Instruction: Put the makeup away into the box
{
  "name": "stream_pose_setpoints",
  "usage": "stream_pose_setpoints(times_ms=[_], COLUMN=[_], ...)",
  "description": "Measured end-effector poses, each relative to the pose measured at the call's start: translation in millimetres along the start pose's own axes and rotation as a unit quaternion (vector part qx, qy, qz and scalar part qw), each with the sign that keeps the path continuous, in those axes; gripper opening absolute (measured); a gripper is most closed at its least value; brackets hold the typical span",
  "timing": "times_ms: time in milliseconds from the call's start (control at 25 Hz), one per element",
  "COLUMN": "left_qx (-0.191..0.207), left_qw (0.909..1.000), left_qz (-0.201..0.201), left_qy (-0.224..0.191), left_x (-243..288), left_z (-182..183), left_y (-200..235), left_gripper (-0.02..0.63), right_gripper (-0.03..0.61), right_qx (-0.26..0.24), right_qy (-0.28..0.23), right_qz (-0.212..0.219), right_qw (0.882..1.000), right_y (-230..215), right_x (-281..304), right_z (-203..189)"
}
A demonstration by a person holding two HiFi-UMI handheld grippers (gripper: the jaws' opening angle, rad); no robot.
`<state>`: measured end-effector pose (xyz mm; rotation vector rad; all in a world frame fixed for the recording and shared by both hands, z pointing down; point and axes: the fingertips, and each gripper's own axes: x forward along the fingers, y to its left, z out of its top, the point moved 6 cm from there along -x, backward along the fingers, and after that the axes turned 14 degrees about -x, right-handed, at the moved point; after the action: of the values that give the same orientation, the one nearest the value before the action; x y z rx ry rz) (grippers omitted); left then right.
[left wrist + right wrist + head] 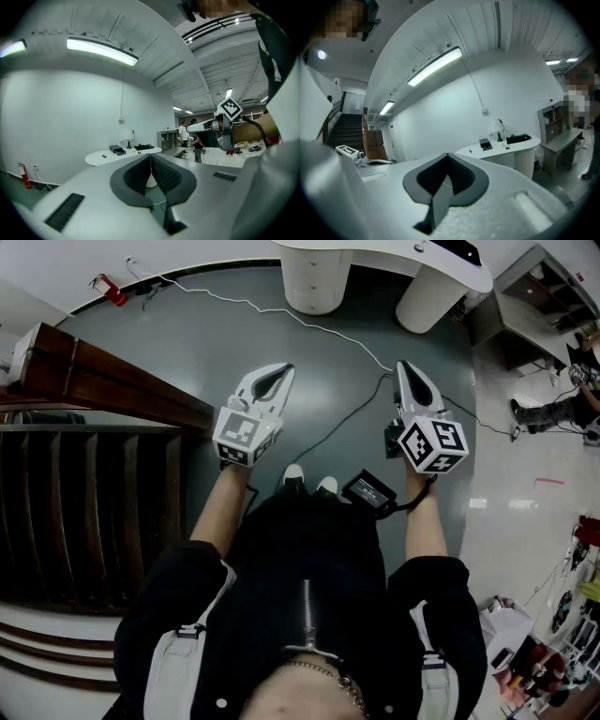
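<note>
Makeup and box: neither can be made out yet (small dark items sit on the far curved white desk (pixel 506 151), too small to name). Nearer, the white plastic left gripper (pixel 279 368) and white plastic right gripper (pixel 405 366) hang level, both clenched on nothing. One risk I'd flag: the thin black cable (pixel 349 420) trailing across the grey floor (pixel 187 343) could snag a foot on the walk over.
</note>
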<state>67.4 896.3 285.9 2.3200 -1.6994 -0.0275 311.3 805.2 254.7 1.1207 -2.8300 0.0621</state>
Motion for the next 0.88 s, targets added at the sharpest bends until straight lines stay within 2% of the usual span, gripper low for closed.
stream_pose_setpoints(times_ms=[480, 880], left_qx=[-0.005, -0.001], left_qw=[0.9999, 0.9998], left_qz=[-0.011, -0.020], left_qy=[0.003, 0.006], left_x=[1.0, 10.3], left_z=[-2.4, 5.9], left_y=[25.6, 75.1], left_gripper=[0.014, 0.014], right_gripper=[0.006, 0.006], right_qx=[-0.011, -0.013], right_qy=[-0.011, -0.020], right_qz=[0.003, -0.049], right_qw=[1.000, 0.999], right_y=[0.3, -47.0], right_x=[10.3, 0.5], right_z=[0.2, 13.2])
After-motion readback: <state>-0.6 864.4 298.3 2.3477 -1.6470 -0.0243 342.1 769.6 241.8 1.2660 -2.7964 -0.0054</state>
